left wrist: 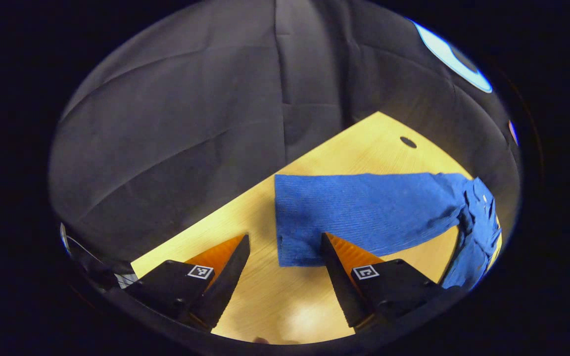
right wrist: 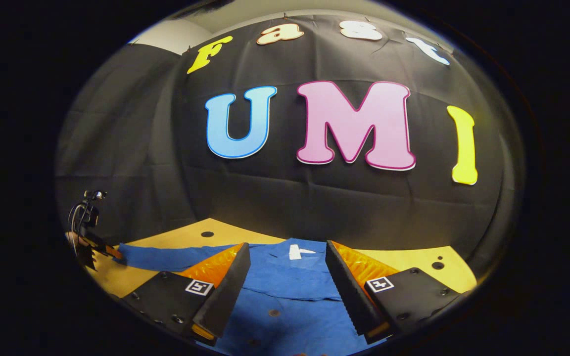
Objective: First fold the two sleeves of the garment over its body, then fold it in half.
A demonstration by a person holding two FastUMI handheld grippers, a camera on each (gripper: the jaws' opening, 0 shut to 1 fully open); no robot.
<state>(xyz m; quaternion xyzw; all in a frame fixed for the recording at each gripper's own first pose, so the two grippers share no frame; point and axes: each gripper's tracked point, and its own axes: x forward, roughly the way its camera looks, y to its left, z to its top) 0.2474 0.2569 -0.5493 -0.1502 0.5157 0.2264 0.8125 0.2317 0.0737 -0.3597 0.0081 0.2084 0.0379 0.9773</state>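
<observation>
A pale yellow wooden table [left wrist: 364, 148] is taking up the floor of the booth, with a small dark round hole [left wrist: 407, 142] showing near its far edge in the left gripper view. A blue ribbed-knit garment with buttons [right wrist: 285, 301] is lying spread flat on this table. In the right gripper view its body is stretching out under and ahead of the fingers, with a small white tag [right wrist: 297, 252] at the collar, and one sleeve is reaching away to the left across the wood. In the left gripper view that long blue sleeve [left wrist: 359, 212] is lying straight, its cuff end pointing towards the fingers, while the rest of the garment is bunching at the right edge. The right gripper [right wrist: 287, 269] is hovering low over the garment's body with its jaws wide apart, gripping nothing. The left gripper [left wrist: 285, 252] is also holding its jaws wide apart just at the cuff, one finger overlapping the cuff's corner, the other over bare wood. Farther off in the right gripper view, the left gripper [right wrist: 109, 253] is appearing small at the sleeve's end.
</observation>
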